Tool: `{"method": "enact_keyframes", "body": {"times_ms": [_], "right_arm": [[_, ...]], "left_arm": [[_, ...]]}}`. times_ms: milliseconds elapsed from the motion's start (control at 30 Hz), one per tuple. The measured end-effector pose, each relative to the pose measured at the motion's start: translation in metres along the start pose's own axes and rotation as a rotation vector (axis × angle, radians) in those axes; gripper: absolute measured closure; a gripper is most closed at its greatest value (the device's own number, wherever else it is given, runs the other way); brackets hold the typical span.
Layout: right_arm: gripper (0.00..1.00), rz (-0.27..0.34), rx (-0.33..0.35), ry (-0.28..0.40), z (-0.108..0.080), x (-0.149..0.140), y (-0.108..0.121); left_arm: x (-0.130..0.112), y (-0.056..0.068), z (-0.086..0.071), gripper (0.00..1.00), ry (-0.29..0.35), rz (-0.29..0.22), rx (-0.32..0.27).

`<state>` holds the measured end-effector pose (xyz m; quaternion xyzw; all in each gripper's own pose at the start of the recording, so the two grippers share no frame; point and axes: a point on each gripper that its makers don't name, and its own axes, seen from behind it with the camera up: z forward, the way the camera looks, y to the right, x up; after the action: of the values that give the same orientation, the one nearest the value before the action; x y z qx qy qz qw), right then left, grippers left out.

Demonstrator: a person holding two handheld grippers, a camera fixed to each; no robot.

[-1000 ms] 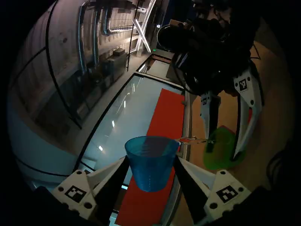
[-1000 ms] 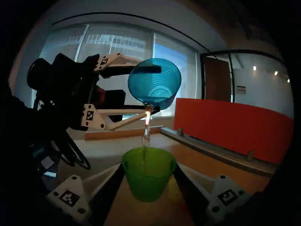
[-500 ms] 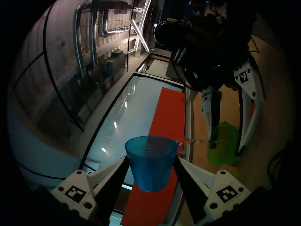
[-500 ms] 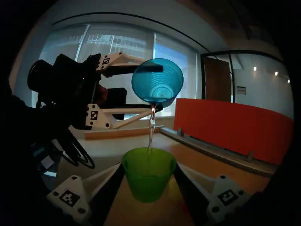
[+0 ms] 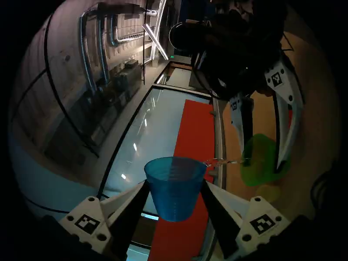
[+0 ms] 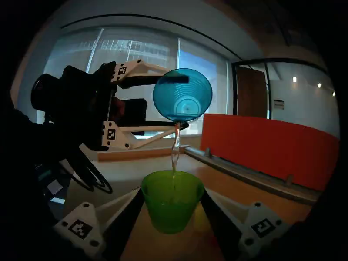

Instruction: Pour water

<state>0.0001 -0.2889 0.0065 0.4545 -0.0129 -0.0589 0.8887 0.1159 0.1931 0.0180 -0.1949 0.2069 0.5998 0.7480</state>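
A: Left gripper clamped on the blue cup, tipped right over!
B: Right gripper view: water stream dropping into the green cup. Right gripper squeezes it, wooden table beneath, red partition behind.

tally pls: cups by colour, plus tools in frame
Translucent blue plastic cup: 1
Translucent green plastic cup: 1
Two-finger tools: 2 (left tool, right tool)
Total: 4
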Motion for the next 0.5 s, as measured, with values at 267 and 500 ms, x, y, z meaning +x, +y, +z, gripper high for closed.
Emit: {"method": "enact_keyframes", "body": {"times_ms": [267, 500], "right_arm": [[0.09, 0.001, -0.001, 0.003, 0.0004, 0.0003, 0.0011], [0.09, 0.001, -0.002, 0.005, 0.0000, 0.0003, 0.0016]], "left_arm": [[0.0003, 0.0011, 0.0022, 0.17, 0.000, 0.040, -0.002], [-0.0017, -0.0020, 0.0048, 0.17, -0.005, 0.095, 0.004]]}}
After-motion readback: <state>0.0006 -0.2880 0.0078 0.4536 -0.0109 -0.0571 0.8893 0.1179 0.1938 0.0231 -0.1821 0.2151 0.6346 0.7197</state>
